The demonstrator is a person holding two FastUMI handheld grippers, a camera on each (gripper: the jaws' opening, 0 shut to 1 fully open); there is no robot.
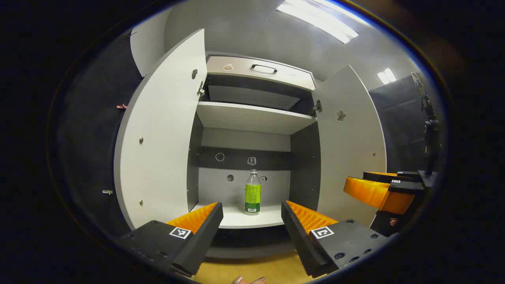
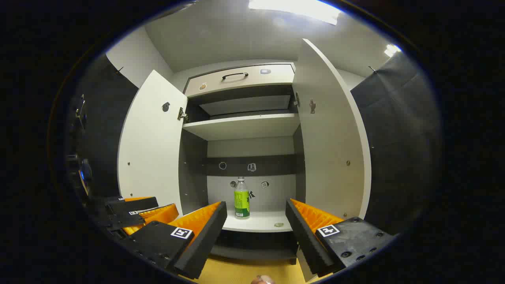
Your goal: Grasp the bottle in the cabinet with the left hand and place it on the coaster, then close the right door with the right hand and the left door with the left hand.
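Ribbed pads line the two fingers of the left gripper (image 1: 251, 221), which stand spread wide with nothing between them; each finger carries a small square black-and-white marker on its body. Yellowish wood-toned floor (image 1: 252, 272) lies just below them. In the right gripper view, the right gripper (image 2: 256, 223) is likewise spread and empty, with the same kind of square markers. At the right edge of the left gripper view the right gripper appears again, farther off, beside the right door (image 1: 349, 146).

Beyond the fingers stands the cabinet (image 1: 252, 118) with both doors swung open; the left door (image 1: 158, 138) hangs wide. On the lower shelf (image 1: 252, 217) the bottle (image 1: 253, 192) stands upright, well apart from both grippers, clear with a bright green label; the label's print and barcode are too small to read. Small stickers dot the back panel behind it, illegible. Above, a bare shelf, then a drawer (image 1: 256, 71) with a dark handle.
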